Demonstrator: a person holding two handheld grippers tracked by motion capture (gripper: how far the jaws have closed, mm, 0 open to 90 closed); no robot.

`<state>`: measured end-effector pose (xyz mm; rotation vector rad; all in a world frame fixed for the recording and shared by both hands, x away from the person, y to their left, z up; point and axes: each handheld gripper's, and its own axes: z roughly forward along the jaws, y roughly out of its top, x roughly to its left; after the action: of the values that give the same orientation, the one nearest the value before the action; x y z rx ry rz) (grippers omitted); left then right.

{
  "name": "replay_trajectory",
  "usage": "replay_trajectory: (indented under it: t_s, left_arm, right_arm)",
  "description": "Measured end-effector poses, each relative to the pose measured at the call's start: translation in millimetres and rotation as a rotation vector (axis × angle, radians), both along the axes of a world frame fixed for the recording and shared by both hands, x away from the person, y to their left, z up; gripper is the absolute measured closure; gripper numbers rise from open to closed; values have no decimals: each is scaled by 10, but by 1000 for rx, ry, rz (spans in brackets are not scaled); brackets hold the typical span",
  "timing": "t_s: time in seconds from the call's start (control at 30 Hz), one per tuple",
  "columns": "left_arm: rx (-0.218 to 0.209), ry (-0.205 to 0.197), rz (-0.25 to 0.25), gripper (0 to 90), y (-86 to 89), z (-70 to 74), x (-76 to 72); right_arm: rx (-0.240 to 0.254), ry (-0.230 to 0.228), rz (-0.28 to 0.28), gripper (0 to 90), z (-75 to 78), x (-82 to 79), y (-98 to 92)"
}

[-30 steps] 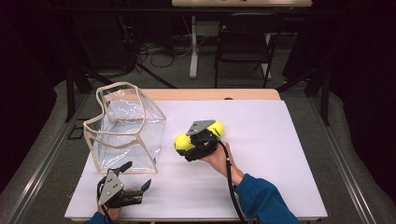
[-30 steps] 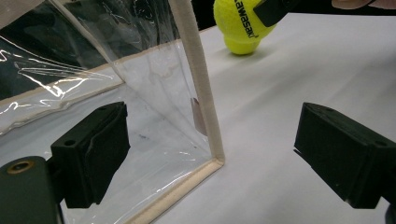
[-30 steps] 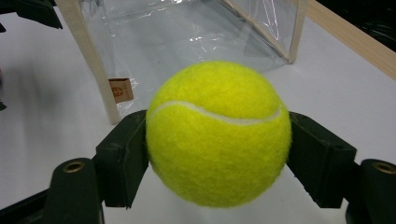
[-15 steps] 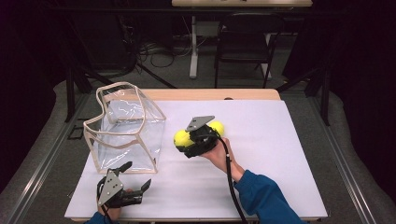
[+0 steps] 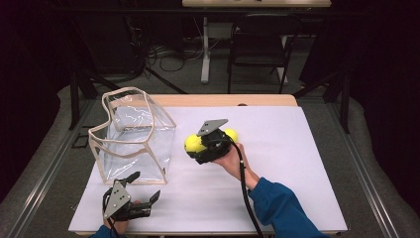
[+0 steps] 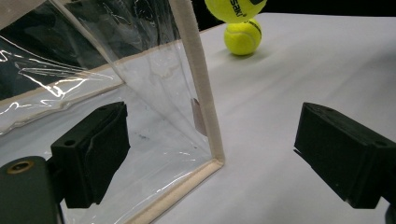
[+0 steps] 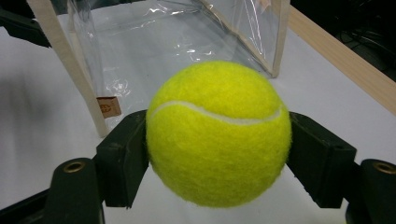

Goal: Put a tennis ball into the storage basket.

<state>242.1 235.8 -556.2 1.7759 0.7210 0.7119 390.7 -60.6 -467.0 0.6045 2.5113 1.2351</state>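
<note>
My right gripper (image 5: 197, 145) is shut on a yellow tennis ball (image 5: 193, 143), held a little above the white table mid-way across; up close, the ball (image 7: 217, 133) sits squeezed between both black pads. A second tennis ball (image 5: 231, 135) lies on the table just behind it. To the left a clear plastic bag (image 5: 133, 134) with beige trim stands upright, its top open. My left gripper (image 5: 144, 187) rests open near the front edge below the bag. In the left gripper view the bag's near corner (image 6: 215, 158) stands between the spread jaws, untouched.
A white sheet (image 5: 297, 163) covers the table, with a strip of bare wood (image 5: 223, 100) along the far edge. A dark chair (image 5: 257, 49) and a table leg stand beyond it. A small brown tag (image 7: 108, 106) hangs on the bag's seam.
My right gripper has risen slightly with the ball still in its jaws. The left gripper, the bag and the second ball are where they were.
</note>
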Motion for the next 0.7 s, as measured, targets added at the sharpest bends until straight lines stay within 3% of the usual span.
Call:
replay_trajectory:
  t_s: [0.7]
  left_arm:
    - [-2,-1,-1,101,-1,0,-1]
  right_arm:
    - [0,-11,7,264,134,60,21]
